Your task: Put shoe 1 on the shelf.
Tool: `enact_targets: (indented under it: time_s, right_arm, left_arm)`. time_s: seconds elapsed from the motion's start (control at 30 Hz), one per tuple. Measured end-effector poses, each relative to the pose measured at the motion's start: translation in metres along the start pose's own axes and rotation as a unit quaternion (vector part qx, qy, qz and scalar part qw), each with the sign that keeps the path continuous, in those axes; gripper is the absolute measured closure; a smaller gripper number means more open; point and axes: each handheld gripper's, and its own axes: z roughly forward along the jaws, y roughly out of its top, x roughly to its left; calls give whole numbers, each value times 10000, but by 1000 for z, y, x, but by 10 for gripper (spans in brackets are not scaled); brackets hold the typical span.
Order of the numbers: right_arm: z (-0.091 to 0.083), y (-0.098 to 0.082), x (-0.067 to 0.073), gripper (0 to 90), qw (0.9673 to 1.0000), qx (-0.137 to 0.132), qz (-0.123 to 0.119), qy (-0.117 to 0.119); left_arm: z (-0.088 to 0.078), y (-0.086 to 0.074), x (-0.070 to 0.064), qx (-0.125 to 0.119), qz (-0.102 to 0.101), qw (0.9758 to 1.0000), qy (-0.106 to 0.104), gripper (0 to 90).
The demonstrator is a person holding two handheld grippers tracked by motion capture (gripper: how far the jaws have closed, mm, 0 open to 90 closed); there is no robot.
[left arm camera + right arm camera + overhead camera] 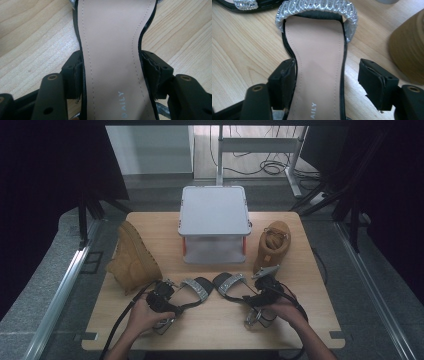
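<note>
While both sandals lie flat with tan insoles and silver straps, the left gripper [111, 72] pinches the left sandal [112, 50] at its waist. The right gripper [327, 77] straddles the right sandal [317, 62], jaws wide, one pad clear of its edge.

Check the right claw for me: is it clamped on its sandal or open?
Open. In the right gripper view the right claw straddles the sandal, but one pad stands clear of the sole's edge, with bare table between.

Two tan boots [132, 260], white stand [215, 212]

Grey floor [45, 285] around wooden table [210, 325], dark curtains [45, 165] beside
</note>
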Motion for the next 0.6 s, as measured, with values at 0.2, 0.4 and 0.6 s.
enact_targets:
  time_s: [0.2,0.4,0.6]
  right_arm:
    - [7,-1,2,288,9992,388,-11,47]
    - [12,-4,3,313,9983,576,75,103]
    - [13,-5,3,384,9973,663,201,246]
  left_arm:
    - [0,-2,1,-17,-57,10000,-48,400]
    - [0,-2,1,-15,-71,10000,-44,400]
    - [0,-2,0,-29,-103,9999,-27,409]
